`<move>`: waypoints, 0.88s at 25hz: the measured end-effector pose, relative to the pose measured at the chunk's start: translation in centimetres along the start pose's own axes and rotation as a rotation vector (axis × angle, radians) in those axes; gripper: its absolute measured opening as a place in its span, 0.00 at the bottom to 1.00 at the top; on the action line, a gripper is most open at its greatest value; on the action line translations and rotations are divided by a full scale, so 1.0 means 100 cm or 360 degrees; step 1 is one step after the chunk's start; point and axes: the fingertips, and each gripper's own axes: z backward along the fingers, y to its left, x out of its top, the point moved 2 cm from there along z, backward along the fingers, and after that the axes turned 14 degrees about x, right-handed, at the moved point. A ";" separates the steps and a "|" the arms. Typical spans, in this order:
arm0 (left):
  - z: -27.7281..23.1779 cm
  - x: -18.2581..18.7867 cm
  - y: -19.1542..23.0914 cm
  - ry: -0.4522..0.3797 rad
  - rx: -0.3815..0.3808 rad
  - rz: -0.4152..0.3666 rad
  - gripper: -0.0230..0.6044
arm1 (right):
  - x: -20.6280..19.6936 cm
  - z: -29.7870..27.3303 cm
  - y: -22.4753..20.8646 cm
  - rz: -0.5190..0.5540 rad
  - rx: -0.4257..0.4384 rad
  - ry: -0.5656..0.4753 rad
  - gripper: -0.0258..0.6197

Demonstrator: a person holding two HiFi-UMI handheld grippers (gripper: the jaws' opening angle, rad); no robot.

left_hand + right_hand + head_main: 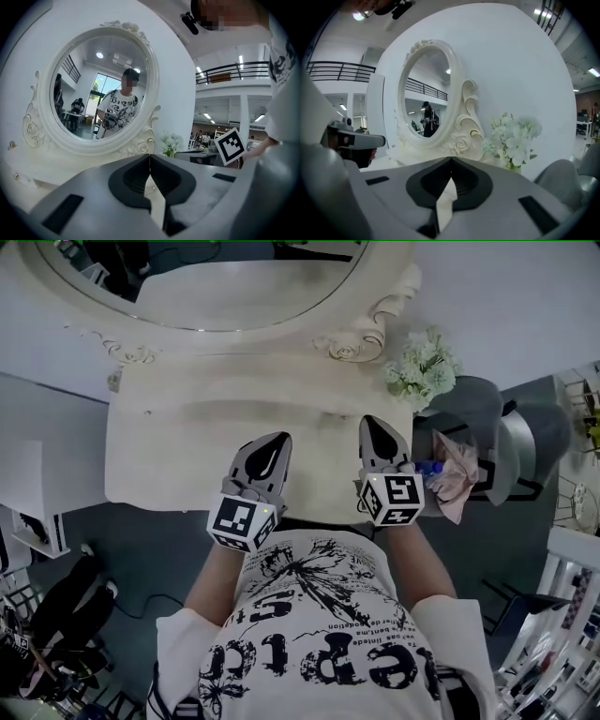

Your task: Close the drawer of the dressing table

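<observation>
The cream dressing table [169,456] lies below me, its oval mirror [206,277] at the back. No drawer front shows from above; it is hidden under the top's front edge. Over the front of the table top my left gripper [277,439] and my right gripper [374,422] hover side by side, both pointing at the mirror. In the left gripper view the left gripper [150,154] is shut with nothing in it, and the mirror [103,89] fills the space ahead. My right gripper [451,159] is likewise shut and empty, facing the mirror [426,98].
White flowers [424,367] stand at the table's back right corner. A grey chair [506,442] with a pinkish cloth [457,474] sits to the table's right. A white cabinet [28,484] is at the left, with a black bag [56,615] on the floor.
</observation>
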 end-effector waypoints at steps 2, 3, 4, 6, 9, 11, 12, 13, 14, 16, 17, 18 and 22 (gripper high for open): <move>0.002 0.009 -0.003 -0.0030 -0.0018 -0.0021 0.07 | 0.014 0.010 0.008 0.0047 0.0025 -0.0044 0.07; 0.002 0.013 -0.002 -0.0046 -0.0019 -0.0029 0.07 | 0.020 0.015 0.012 0.0076 0.0031 -0.0067 0.07; 0.003 0.018 -0.001 -0.0062 -0.0014 -0.0036 0.07 | 0.026 0.019 0.015 0.0103 0.0032 -0.0089 0.07; 0.004 0.027 0.000 -0.0096 -0.0004 -0.0045 0.07 | 0.036 0.028 0.022 0.0132 0.0034 -0.0132 0.07; 0.009 0.039 -0.001 -0.0139 0.0004 -0.0069 0.07 | 0.045 0.039 0.029 0.0128 0.0057 -0.0184 0.07; 0.012 0.047 -0.002 -0.0168 0.0000 -0.0086 0.07 | 0.051 0.042 0.034 0.0135 0.0079 -0.0206 0.07; 0.013 0.050 -0.003 -0.0181 -0.0005 -0.0093 0.07 | 0.053 0.044 0.036 0.0145 0.0088 -0.0213 0.07; 0.015 0.053 -0.005 -0.0192 -0.0009 -0.0102 0.07 | 0.054 0.045 0.037 0.0157 0.0096 -0.0218 0.07; 0.015 0.056 -0.006 -0.0201 -0.0014 -0.0115 0.07 | 0.055 0.045 0.039 0.0167 0.0101 -0.0221 0.07; 0.016 0.059 -0.010 -0.0217 -0.0024 -0.0151 0.07 | 0.056 0.047 0.040 0.0170 0.0109 -0.0228 0.06; 0.017 0.060 -0.012 -0.0224 -0.0030 -0.0169 0.07 | 0.057 0.047 0.041 0.0166 0.0111 -0.0233 0.07; 0.017 0.061 -0.014 -0.0230 -0.0036 -0.0184 0.07 | 0.057 0.048 0.041 0.0162 0.0112 -0.0238 0.06; 0.018 0.060 -0.019 -0.0229 -0.0057 -0.0195 0.07 | 0.055 0.049 0.043 0.0162 0.0112 -0.0230 0.06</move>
